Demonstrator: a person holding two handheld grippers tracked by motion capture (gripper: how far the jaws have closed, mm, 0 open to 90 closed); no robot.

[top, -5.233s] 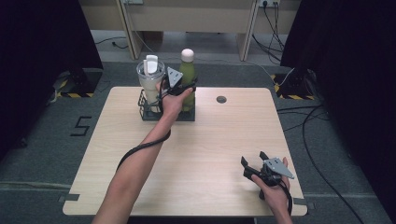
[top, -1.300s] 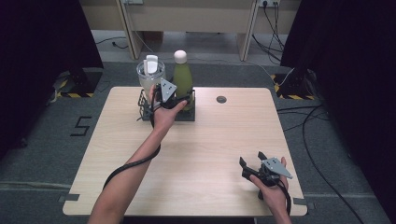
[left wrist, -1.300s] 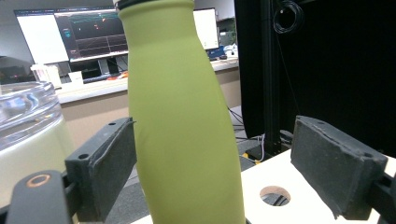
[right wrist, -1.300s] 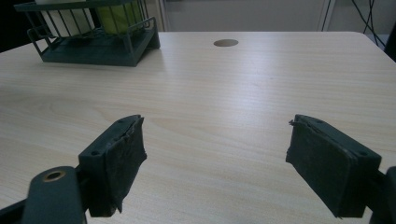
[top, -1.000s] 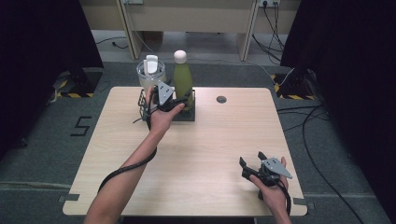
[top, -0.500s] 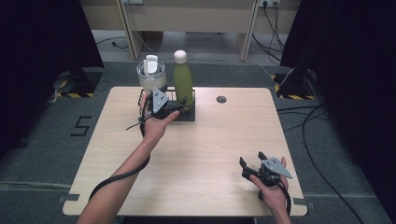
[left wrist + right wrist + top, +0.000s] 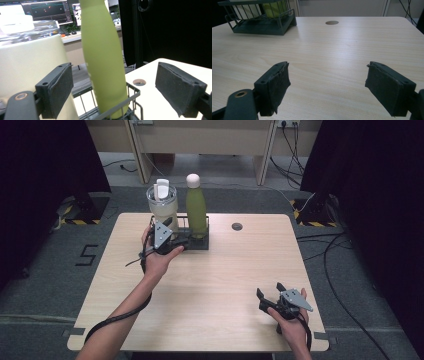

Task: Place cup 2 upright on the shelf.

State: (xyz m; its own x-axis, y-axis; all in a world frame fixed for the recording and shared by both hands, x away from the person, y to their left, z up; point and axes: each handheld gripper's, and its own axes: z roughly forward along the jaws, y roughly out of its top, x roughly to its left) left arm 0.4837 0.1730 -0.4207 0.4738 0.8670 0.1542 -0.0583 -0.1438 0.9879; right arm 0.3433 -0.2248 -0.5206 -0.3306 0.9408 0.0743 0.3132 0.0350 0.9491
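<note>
Green, smooth metal bottle [image 7: 103,60] with a pale cap stood upright in the right half of a dark wire rack [image 7: 199,243] at the worktop's [image 7: 215,285] far edge, touching nothing of mine. I judged it stiff, slippery and top-heavy, best pinched low on its straight body. Left of it, just beside, stood a cream tumbler [image 7: 162,210] with a clear lid, leaving little room. My left claw [image 7: 122,92] hung spread before the bottle, pinching nothing. Rightward lay open worktop; my right claw [image 7: 335,87] sat spread there, near the front edge.
</note>
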